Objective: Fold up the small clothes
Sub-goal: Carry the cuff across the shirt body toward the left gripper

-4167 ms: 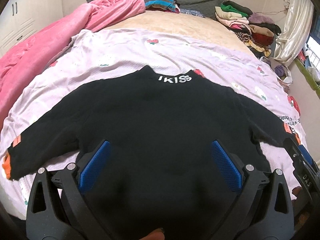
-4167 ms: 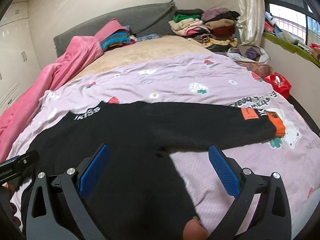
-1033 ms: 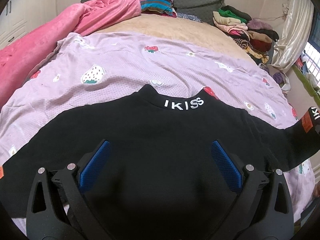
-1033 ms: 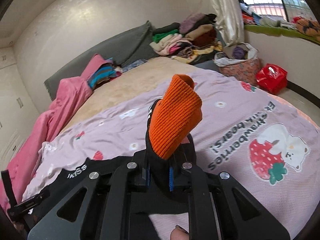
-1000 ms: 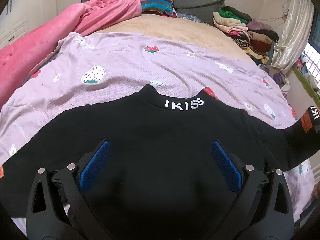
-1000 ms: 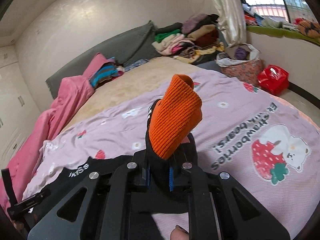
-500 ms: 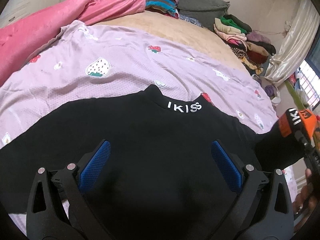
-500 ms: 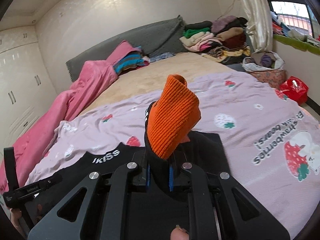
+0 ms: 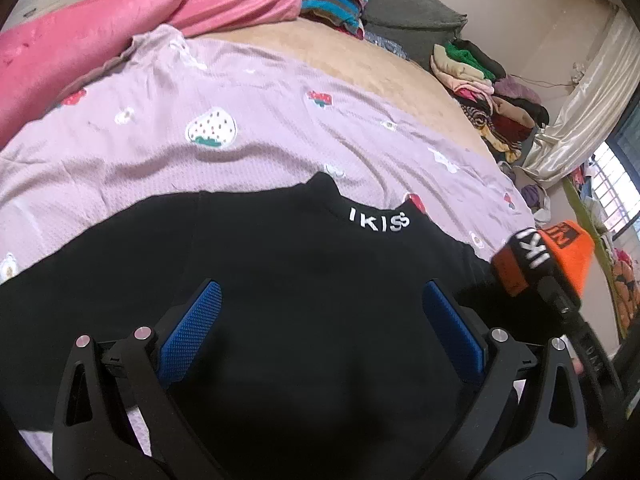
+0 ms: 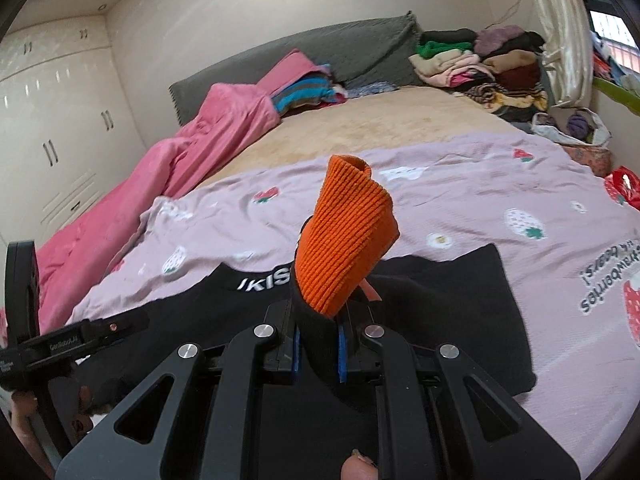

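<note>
Sleeve cuff (image 10: 346, 240), clamped in right tool (image 10: 318, 344), now over sweater (image 9: 300, 300).

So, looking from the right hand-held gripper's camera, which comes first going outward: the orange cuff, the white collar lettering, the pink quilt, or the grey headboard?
1. Orange cuff: pinched in the right hand-held gripper, dead centre.
2. White collar lettering: just beyond, slightly left, on the black sweater.
3. Pink quilt: along the bed's left side.
4. Grey headboard: farthest, against the back wall.
</note>
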`<state>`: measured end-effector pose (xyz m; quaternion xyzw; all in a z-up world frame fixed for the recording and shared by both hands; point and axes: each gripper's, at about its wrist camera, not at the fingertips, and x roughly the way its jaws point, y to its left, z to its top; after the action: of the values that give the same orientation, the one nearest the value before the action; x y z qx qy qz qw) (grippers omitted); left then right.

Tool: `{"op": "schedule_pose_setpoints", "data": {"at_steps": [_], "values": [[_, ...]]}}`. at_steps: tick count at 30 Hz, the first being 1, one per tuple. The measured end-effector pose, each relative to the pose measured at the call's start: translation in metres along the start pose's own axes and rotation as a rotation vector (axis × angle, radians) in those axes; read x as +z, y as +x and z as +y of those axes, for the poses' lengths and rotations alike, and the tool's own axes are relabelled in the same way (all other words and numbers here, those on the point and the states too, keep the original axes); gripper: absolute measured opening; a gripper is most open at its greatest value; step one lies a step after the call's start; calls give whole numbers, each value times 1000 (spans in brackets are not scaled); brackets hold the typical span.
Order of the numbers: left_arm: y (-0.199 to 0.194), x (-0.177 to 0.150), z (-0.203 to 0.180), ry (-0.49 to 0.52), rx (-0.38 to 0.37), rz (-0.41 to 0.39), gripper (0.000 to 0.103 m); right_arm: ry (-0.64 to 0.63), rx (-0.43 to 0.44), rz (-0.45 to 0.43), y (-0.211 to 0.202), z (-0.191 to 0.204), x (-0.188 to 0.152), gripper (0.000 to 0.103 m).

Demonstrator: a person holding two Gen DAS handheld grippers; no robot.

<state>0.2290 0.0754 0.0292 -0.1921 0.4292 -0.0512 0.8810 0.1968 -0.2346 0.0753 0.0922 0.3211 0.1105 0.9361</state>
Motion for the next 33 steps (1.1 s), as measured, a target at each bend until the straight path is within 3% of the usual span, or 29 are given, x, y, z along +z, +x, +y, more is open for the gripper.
{"op": "schedule_pose_setpoints", "data": {"at_steps": [12, 14, 19, 27, 30, 32, 33], "values": [[28, -11, 8, -69, -124, 128, 94, -61, 82, 138, 43, 34, -31, 15], [30, -11, 9, -74, -127, 130, 94, -71, 95, 159, 48, 38, -37, 20], [34, -13, 15, -113, -166, 142, 94, -80, 174, 210, 51, 50, -51, 48], [43, -20, 2, -78, -219, 179, 91, -42, 238, 201, 23, 43, -53, 63], [52, -25, -6, -40, -218, 211, 83, -21, 184, 175, 11, 27, -53, 65], [59, -30, -11, -28, -218, 231, 68, 6, 142, 167, 5, 14, -55, 65], [62, -32, -12, -23, -217, 239, 66, 19, 122, 162, 1, 7, -55, 65]]}}
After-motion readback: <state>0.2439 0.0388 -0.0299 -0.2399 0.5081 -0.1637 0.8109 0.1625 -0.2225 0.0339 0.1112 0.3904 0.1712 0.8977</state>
